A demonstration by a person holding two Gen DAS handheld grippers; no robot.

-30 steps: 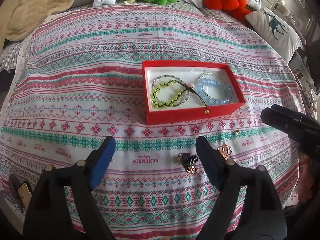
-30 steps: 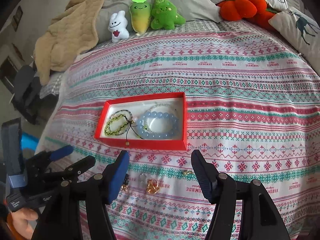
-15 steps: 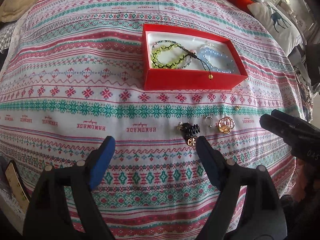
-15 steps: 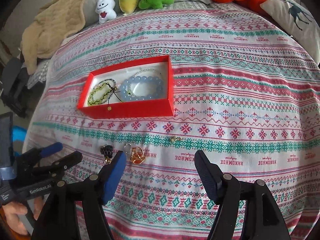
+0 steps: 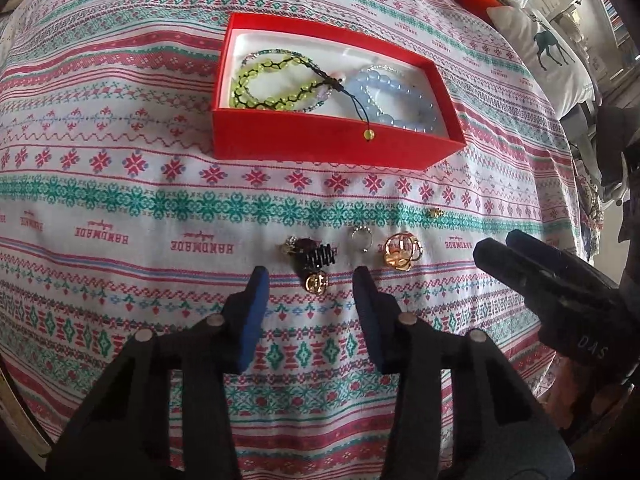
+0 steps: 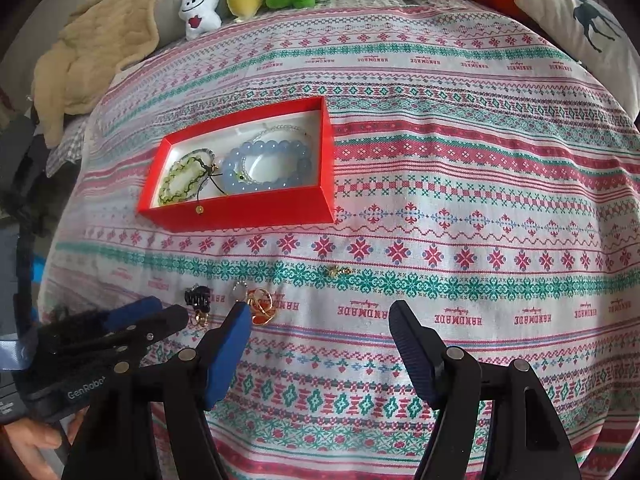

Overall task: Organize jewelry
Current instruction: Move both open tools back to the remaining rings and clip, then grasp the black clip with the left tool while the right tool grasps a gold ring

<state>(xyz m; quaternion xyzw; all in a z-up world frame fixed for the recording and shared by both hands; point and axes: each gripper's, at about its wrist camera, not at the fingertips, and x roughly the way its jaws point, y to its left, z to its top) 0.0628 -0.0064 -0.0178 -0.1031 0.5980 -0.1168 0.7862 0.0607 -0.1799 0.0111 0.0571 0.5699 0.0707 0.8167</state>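
We held the left gripper (image 5: 307, 280) low in the frame, fingers spread around a black hair clip (image 5: 316, 255) and a gold charm (image 5: 316, 282). The right gripper (image 6: 320, 316) was spread too, holding nothing. The red box (image 5: 320, 144) sat upper centre with bracelets.

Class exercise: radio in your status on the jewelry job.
Both hand-held grippers open, empty. Left over black hair claw. Red box holds bracelets. Nothing blocking.

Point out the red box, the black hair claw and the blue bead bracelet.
red box (image 5: 320, 146), left wrist view, front wall.
black hair claw (image 5: 316, 257), left wrist view, its teeth.
blue bead bracelet (image 6: 276, 148), right wrist view, far beads.
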